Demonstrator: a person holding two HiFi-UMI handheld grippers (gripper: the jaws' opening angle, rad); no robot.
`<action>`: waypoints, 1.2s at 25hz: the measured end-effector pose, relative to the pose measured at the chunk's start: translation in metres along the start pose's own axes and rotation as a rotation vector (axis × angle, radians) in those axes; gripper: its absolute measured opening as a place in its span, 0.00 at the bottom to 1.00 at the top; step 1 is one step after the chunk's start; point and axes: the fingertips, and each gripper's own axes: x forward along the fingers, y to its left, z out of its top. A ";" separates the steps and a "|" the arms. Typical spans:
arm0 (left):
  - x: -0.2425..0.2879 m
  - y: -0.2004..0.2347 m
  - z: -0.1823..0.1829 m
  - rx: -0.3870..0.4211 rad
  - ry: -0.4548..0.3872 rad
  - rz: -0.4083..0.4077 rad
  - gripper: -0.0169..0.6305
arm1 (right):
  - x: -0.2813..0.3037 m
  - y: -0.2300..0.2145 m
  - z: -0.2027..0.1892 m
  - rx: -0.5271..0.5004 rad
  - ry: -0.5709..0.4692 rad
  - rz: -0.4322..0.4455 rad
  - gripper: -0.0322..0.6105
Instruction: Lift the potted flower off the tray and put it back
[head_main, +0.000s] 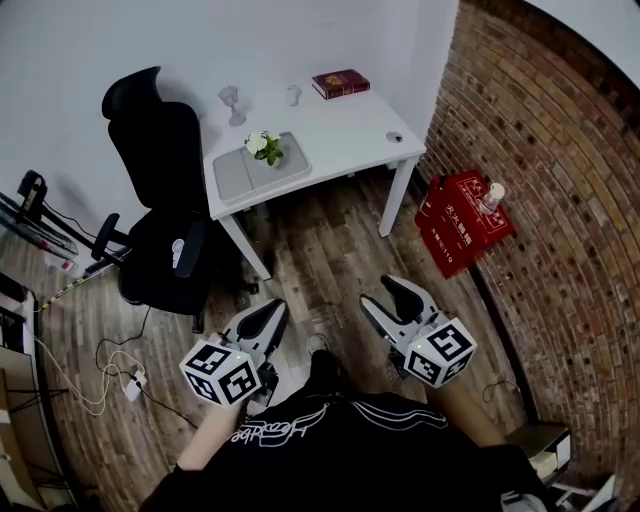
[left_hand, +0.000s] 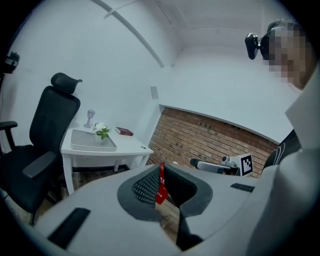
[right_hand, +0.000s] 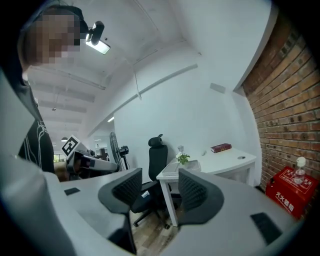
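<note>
R claw (right_hand: 159, 187): jaws about half apart, clear gap, nothing in it. Through the gap I only see the office chair (right_hand: 156, 159) and a table leg far off. It's held roughly level and aimed at the table, which I read as lining up the approach, not a grab.

L claw (left_hand: 161, 185): jaws drawn in to a thin slit, as good as closed, nothing held. The red sliver in the slit is just the red box (head_main: 462, 222) by the brick wall, seen well beyond the tips. It sits low, tipped a bit down and angled off to the side. I'd guess it's parked and not needed for a light one-claw lift.

Both claws are in front of the operator's body, over the wood floor (head_main: 320, 260), well apart from the table (head_main: 345, 130).

Task item: the potted flower (head_main: 266, 148) stands upright on the grey tray (head_main: 235, 178), near its back right corner. The tray lies on the table's left end, next to the chair. So the lift isn't started yet; still the walk-up.

Other stuff on the table: a stemmed glass (head_main: 231, 103) behind the tray and a dark red book (head_main: 340, 83) at the far edge, both clear of the pot.

Next, as I judge it: close the distance, bring the R claw in level at pot height, grip the pot body, not the stems. Gap width vs the pot I can't judge from here.
</note>
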 end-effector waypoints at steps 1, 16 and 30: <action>0.008 0.007 0.004 -0.001 0.004 -0.002 0.10 | 0.009 -0.008 0.001 0.003 0.006 -0.005 0.40; 0.104 0.167 0.058 -0.115 0.040 0.067 0.10 | 0.214 -0.100 -0.002 -0.043 0.190 0.014 0.73; 0.098 0.274 0.083 -0.154 -0.013 0.231 0.10 | 0.356 -0.116 -0.017 -0.110 0.263 0.109 0.74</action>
